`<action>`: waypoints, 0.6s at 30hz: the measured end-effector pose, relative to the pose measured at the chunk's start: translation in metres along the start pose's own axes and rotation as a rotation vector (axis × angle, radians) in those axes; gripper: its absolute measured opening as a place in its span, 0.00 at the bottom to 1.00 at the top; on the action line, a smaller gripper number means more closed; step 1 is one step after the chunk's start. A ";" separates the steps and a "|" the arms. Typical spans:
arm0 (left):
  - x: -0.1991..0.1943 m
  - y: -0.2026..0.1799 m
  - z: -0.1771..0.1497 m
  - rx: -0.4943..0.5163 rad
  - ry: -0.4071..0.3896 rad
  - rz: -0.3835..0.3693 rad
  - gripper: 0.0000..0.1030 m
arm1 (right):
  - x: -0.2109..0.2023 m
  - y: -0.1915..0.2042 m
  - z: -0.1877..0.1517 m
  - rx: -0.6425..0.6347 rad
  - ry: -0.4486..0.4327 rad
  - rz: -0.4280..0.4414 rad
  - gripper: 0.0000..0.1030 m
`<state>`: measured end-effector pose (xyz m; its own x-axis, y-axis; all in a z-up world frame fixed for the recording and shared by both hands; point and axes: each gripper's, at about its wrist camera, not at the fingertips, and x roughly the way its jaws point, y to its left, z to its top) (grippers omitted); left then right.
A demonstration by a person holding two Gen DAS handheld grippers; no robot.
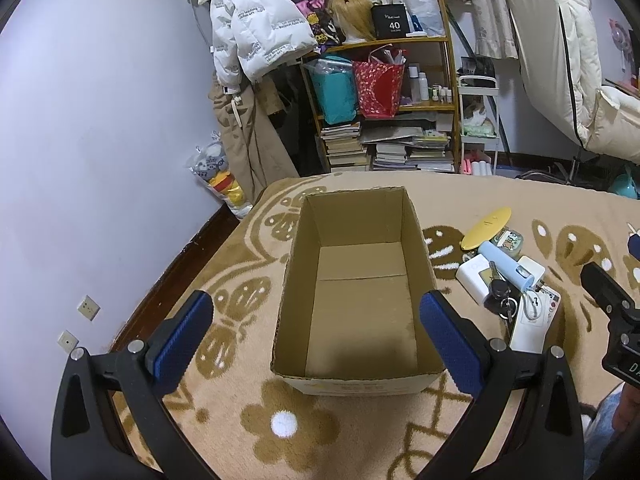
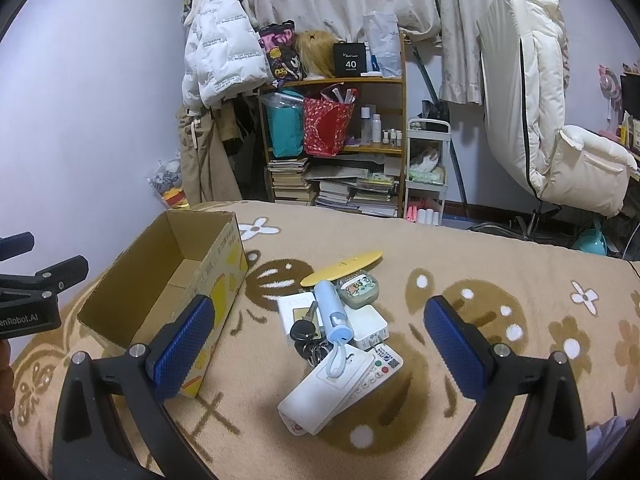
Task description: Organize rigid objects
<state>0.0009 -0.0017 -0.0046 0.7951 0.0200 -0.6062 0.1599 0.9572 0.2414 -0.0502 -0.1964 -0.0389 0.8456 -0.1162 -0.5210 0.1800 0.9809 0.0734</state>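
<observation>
The pile of small hard things (image 2: 336, 332) sits on the blanket (image 2: 500, 248), right in front of my right gripper (image 2: 320, 344) and between its two blue pads. My right gripper is the near one. Its jaws are wide open and hold nothing.

On top of the pile lies a light blue tube (image 2: 333, 312) with a loop cord. Its long side points away from me, a bit tilted. That is good, I think, because the pads could close on it from the sides. Under it are a flat white box (image 2: 324, 396), a white remote (image 2: 380, 368) with colored buttons, a white charger block (image 2: 370, 326), black keys (image 2: 304, 334), a small green case (image 2: 358, 290) with a cartoon on it and a flat yellow oval (image 2: 344, 266). They all look smooth and hard, and they touch each other.

The cardboard box (image 1: 356, 292) is to the left of the pile, just beside it. It is open on top and has nothing inside. Its long side runs away from me. My left gripper (image 1: 316, 336) hangs over the near end of it, jaws wide open and holding nothing.

The blanket is soft and fuzzy, tan with brown flowers.

I think the tube should go first, since it is on top.
</observation>
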 end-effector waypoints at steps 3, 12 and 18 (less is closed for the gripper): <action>0.000 0.000 0.001 -0.003 0.001 -0.001 0.99 | -0.001 -0.001 0.002 0.001 0.002 -0.002 1.00; 0.000 -0.001 0.001 0.002 0.001 -0.001 0.99 | 0.000 0.000 0.002 0.001 0.004 -0.003 1.00; 0.000 -0.001 0.002 -0.002 0.000 -0.004 0.99 | 0.002 0.000 -0.002 -0.001 0.003 -0.002 1.00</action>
<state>0.0021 -0.0030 -0.0034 0.7942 0.0164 -0.6075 0.1619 0.9578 0.2374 -0.0495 -0.1960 -0.0418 0.8435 -0.1181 -0.5240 0.1817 0.9808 0.0713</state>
